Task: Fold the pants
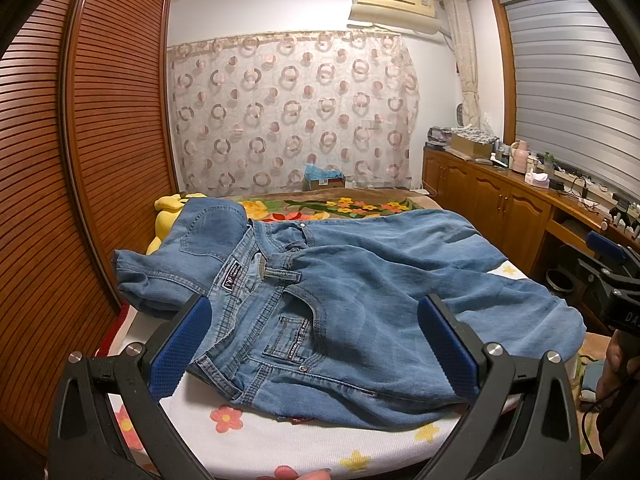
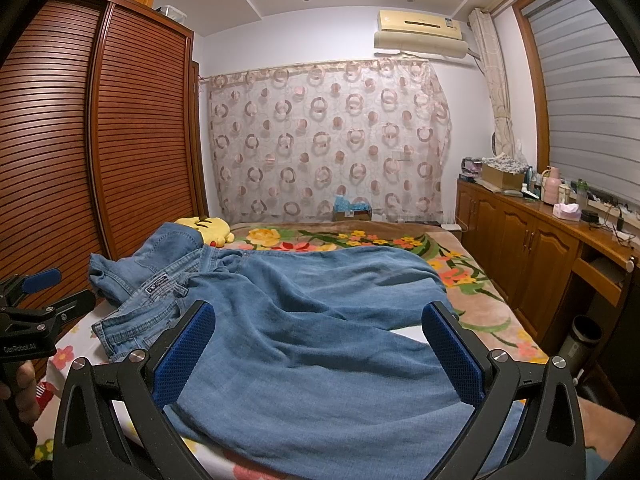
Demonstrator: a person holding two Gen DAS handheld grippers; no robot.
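Jeans (image 1: 360,288) lie rumpled across the bed (image 1: 304,444), on its floral cover, waistband toward the slatted wardrobe (image 1: 80,152) and legs running away toward the wooden cabinet (image 1: 500,200), so the long axis goes crosswise to both cameras. Beyond the jeans, a yellow plush toy (image 1: 168,216) sits against the wardrobe side, and a patterned curtain (image 1: 292,112) hangs on the far wall behind the bed. Nothing lies on top of the denim. The left gripper (image 1: 316,344) hovers over the waistband and front pocket with its blue pads spread wide, gripping nothing (whether the pads brush the cloth cannot be told). The right gripper (image 2: 320,356) is spread equally wide over the leg fabric, also empty.
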